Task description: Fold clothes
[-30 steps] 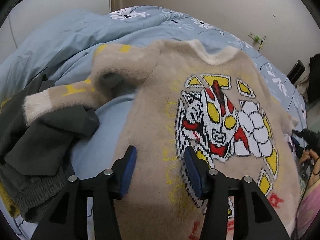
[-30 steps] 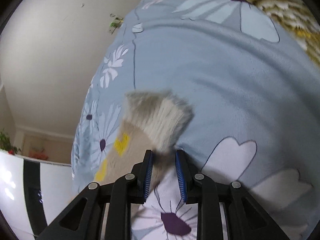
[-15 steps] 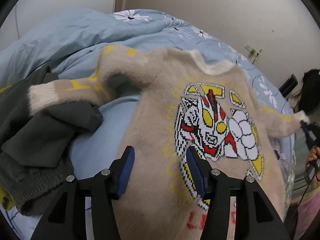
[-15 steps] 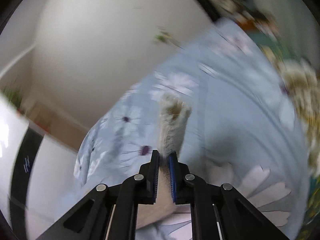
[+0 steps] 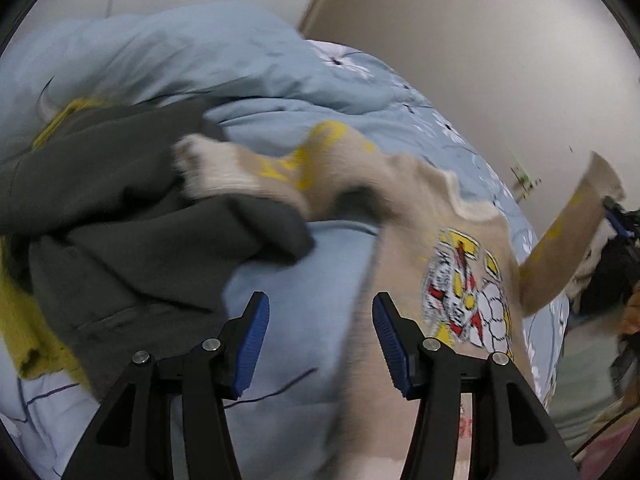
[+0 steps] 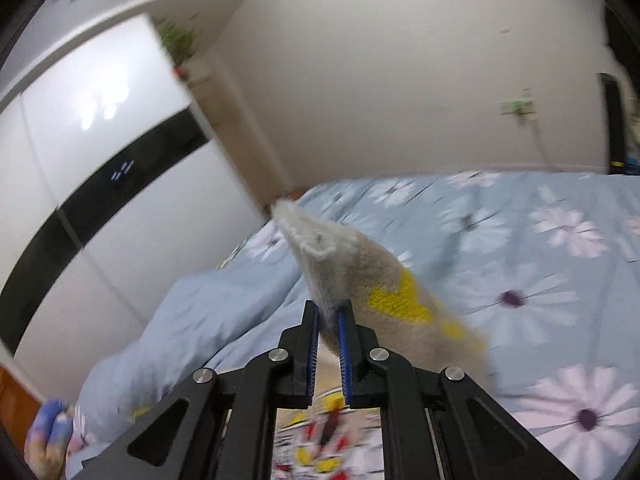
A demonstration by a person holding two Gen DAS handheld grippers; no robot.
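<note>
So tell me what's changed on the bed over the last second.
The right gripper closed its jaws on the sweater sleeve's cuff and lifted it off the floral duvet; from the left wrist view the sleeve now hangs in the air. The left gripper shifted toward the dark garment, jaws open and empty as before. The sweater's body stays flat.

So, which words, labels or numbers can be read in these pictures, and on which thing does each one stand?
None can be read.
Beige sweater: red marks near its lower edge, too blurred to read.
Wardrobe door: small pale marks on its black band, too blurred to read.
</note>
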